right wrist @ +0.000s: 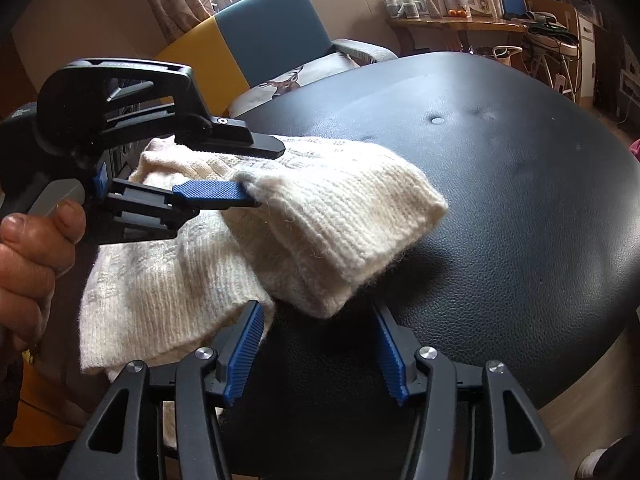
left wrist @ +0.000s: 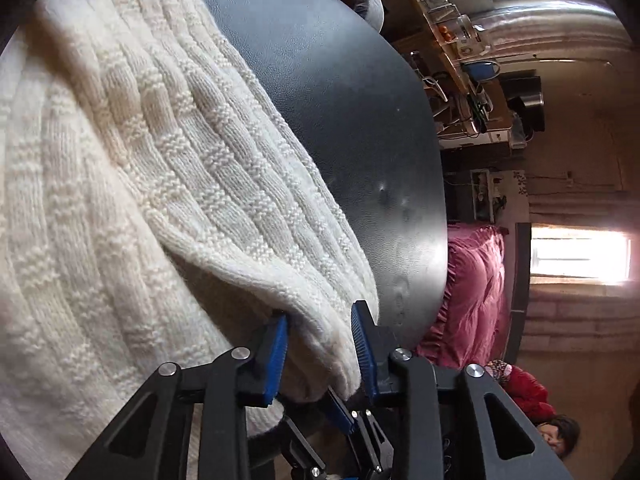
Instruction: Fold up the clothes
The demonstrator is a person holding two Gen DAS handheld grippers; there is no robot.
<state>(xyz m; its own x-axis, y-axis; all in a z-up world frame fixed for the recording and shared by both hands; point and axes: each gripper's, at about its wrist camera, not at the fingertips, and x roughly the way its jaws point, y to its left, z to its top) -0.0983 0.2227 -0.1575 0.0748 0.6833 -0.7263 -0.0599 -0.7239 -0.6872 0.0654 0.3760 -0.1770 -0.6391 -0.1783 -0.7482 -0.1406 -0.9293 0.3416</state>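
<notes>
L gripper (right wrist: 256, 174) pinches a fold of cream knit sweater (right wrist: 320, 216) lying on the near-left of a black padded table (right wrist: 520, 200); R gripper (right wrist: 320, 344) gapes empty just beside it.

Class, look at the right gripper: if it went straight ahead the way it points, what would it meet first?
Probably the cream sweater folded on the black table; the open right gripper sits just short of its edge, though depth is unclear.

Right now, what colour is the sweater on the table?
Cream white sweater, with a ribbed knit; clearest in the left wrist view.
</notes>
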